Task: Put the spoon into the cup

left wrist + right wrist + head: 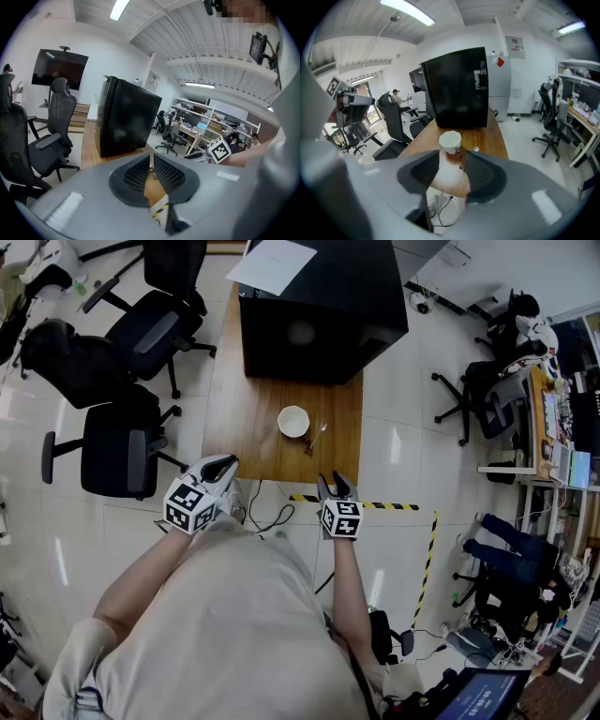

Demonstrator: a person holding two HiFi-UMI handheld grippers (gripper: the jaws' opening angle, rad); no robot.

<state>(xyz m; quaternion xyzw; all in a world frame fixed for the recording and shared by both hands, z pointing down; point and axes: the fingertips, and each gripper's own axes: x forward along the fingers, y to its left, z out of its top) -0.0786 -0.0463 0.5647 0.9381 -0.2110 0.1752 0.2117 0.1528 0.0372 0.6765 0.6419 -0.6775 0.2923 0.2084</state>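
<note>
A white cup stands upright on the wooden table, near its front edge. The spoon lies on the table just right of the cup, close to it. Both grippers hover in front of the table edge, short of both objects. My left gripper is shut and holds nothing; in its own view the left gripper shows only a thin slit of table. My right gripper is open and empty. In the right gripper view the cup and spoon lie beyond the right gripper.
A large black box with a sheet of paper on top fills the far end of the table. Black office chairs stand to the left. Yellow-black tape and cables lie on the floor below the table edge.
</note>
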